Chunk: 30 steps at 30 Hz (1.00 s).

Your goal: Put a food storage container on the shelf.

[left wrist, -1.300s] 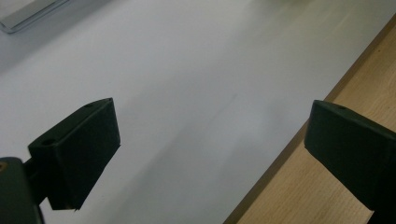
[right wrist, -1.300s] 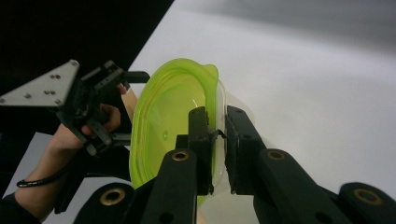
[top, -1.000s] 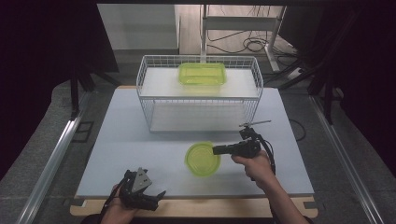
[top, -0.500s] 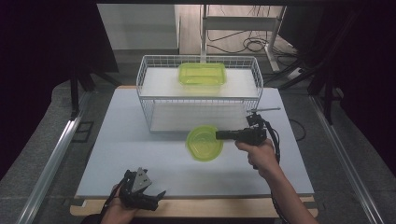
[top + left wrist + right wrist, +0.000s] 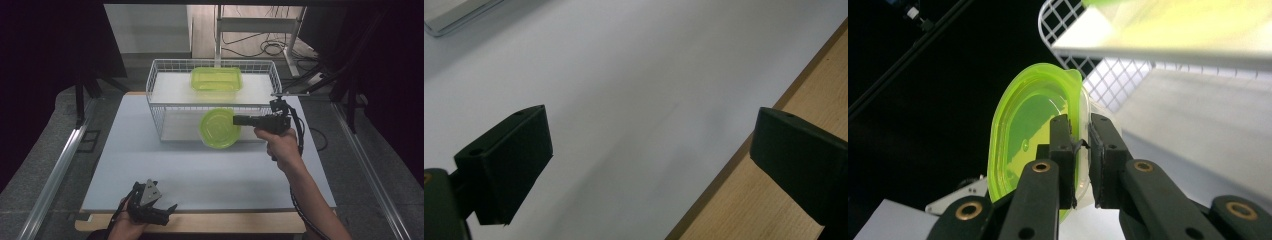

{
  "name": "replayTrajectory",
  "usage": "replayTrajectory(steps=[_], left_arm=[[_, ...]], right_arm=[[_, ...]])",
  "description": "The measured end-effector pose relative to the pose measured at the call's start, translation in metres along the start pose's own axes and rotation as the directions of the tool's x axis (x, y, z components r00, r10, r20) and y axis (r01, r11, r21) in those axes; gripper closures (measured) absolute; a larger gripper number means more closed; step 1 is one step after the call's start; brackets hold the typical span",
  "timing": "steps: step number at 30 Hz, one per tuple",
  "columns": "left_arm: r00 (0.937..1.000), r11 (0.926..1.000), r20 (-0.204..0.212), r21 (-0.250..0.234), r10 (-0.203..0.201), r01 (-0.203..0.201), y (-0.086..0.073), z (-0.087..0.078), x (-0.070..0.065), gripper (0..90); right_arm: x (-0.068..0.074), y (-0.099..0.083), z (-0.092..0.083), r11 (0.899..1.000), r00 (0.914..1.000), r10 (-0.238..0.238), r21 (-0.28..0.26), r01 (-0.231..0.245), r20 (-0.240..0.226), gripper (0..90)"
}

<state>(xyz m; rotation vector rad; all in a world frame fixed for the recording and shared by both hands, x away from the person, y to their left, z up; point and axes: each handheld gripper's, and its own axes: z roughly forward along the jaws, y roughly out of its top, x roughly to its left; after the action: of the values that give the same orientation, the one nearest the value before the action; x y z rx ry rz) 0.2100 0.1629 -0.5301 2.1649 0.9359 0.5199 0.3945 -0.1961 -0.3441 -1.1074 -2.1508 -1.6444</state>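
My right gripper (image 5: 238, 120) is shut on the rim of a round, clear green lid (image 5: 219, 128), which hangs in the air in front of the white wire basket (image 5: 159, 102). In the right gripper view the two black jaws pinch the edge of the green lid (image 5: 1033, 130), my right gripper (image 5: 1081, 140) rolled sideways. A rectangular green container (image 5: 216, 79) rests on the white shelf inside the basket. My left gripper (image 5: 169, 210) sits low at the table's front edge, its jaws wide apart. The left gripper (image 5: 649, 165) has nothing but bare tabletop between its jaws.
The white table surface (image 5: 150, 155) stretches between the basket and the wooden front strip (image 5: 225, 222). Metal rails run along both sides, such as the left rail (image 5: 60, 165). Cables and a stand foot lie on the floor beyond the basket.
My right gripper has lifted the green lid off the table and carried it toward the basket front. The left gripper has stayed where it was.
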Motion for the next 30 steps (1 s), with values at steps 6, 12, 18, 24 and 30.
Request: replayTrajectory(steps=[6,12,18,24,30], left_arm=[[1.0,1.0,-0.001,-0.005,-0.002,0.002,0.0,0.0,0.0,3.4],[1.0,1.0,-0.001,-0.002,-0.003,0.003,0.0,0.0,0.0,3.4],[1.0,1.0,0.0,-0.001,-0.003,0.003,0.0,0.0,0.0,3.4],[1.0,1.0,0.002,-0.001,-0.003,0.003,0.0,-0.001,0.001,3.4],[1.0,1.0,0.004,-0.001,-0.003,0.003,0.0,-0.001,0.001,3.4]], right_arm=[[0.002,0.022,-0.005,0.999,0.9997,-0.008,-0.042,0.009,0.022,81.6],[0.003,0.041,-0.006,0.997,0.9993,-0.001,-0.082,0.004,0.038,81.5],[0.008,0.063,-0.005,0.993,0.9978,-0.004,-0.121,0.012,0.066,81.5],[0.009,0.082,-0.001,0.988,0.9953,-0.004,-0.154,0.018,0.097,81.5],[0.006,0.095,0.006,0.985,0.9913,0.011,-0.174,0.012,0.132,81.5]])
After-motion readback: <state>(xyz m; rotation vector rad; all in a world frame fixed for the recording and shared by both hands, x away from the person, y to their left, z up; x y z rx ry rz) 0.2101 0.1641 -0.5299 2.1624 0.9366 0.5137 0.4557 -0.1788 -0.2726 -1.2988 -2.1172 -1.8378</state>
